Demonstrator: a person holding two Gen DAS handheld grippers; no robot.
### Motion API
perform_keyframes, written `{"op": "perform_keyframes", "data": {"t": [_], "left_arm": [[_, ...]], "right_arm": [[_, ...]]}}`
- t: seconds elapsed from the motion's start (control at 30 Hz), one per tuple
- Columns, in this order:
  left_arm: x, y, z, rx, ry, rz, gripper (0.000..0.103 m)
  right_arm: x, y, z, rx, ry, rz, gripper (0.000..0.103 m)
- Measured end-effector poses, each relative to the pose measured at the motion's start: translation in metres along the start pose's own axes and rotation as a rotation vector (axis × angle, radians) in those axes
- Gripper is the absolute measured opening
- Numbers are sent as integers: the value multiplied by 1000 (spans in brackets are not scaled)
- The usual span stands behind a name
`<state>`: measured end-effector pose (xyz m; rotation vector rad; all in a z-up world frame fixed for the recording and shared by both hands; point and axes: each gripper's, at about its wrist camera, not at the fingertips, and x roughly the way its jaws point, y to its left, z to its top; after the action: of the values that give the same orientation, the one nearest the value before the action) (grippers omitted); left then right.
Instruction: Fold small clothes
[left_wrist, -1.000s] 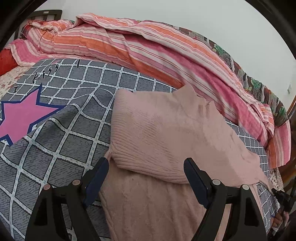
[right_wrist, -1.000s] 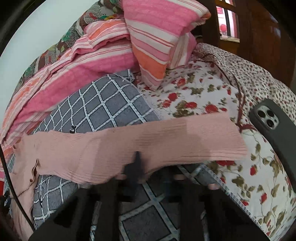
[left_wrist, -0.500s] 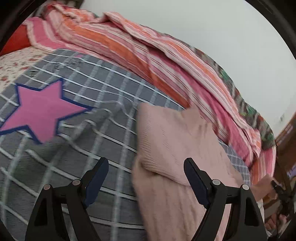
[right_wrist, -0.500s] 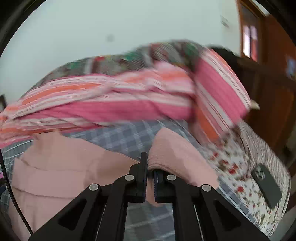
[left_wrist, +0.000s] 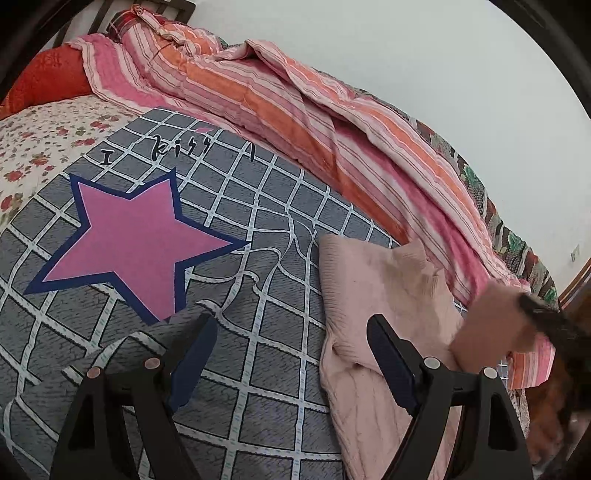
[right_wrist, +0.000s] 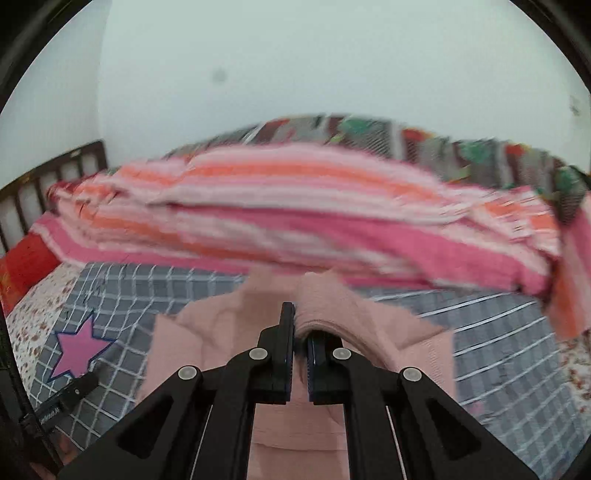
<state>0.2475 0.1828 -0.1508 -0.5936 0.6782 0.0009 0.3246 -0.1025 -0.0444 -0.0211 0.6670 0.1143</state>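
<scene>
Grey checked bedcover (left_wrist: 258, 369): right fingers (right_wrist: 300, 325) pinched on pink sweater (left_wrist: 373, 295) sleeve; left fingers (left_wrist: 291, 354) wide open, empty.

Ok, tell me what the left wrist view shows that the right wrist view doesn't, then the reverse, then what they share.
Left wrist only: the left gripper with jaws open and nothing between them, and black lettering printed on the grey checked blanket.
Right wrist only: the right gripper shut on a lifted fold of the pink sweater.
Both: the sweater, the blanket with its pink star, the striped quilt.
</scene>
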Motion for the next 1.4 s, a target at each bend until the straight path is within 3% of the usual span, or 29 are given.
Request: {"op": "perform_keyframes", "data": {"t": [0.17,0.2,0.23,0.3,0.43,0.57,0.8,0.87,1.03,1.17,1.27,1.4], "left_arm": [[-4,-7,0,68,-40,62,82],[-3,-10,-1,83,-41,72,82],[-1,-13,-1,96,-37,75,82],[3,-18,-3,110,-14,51,82],[12,-30,-7,116,30,-31,82],[25,-49,-15,121,88,-132,82],[48,-103,-37,181,165,-225,83],[53,-122,-46,213,166,-233,88],[70,-167,-65,314,194,-205,88],[79,-180,-71,368,172,-114,88],[86,-173,-71,342,184,-69,88],[83,-157,-64,266,135,-41,86]], "right_arm": [[46,11,-24,64,142,160,8],[51,12,-29,71,167,209,19],[55,12,-33,80,190,261,37],[55,9,-37,89,181,308,52],[32,-9,-40,83,101,294,64],[17,-43,-45,97,65,276,66],[-5,-119,-71,102,2,62,67],[-8,-145,-82,126,-8,15,67],[-8,-203,-96,209,20,-48,67],[0,-227,-109,262,76,-41,67],[9,-226,-119,243,133,1,67],[21,-210,-124,172,174,-50,67]]}}
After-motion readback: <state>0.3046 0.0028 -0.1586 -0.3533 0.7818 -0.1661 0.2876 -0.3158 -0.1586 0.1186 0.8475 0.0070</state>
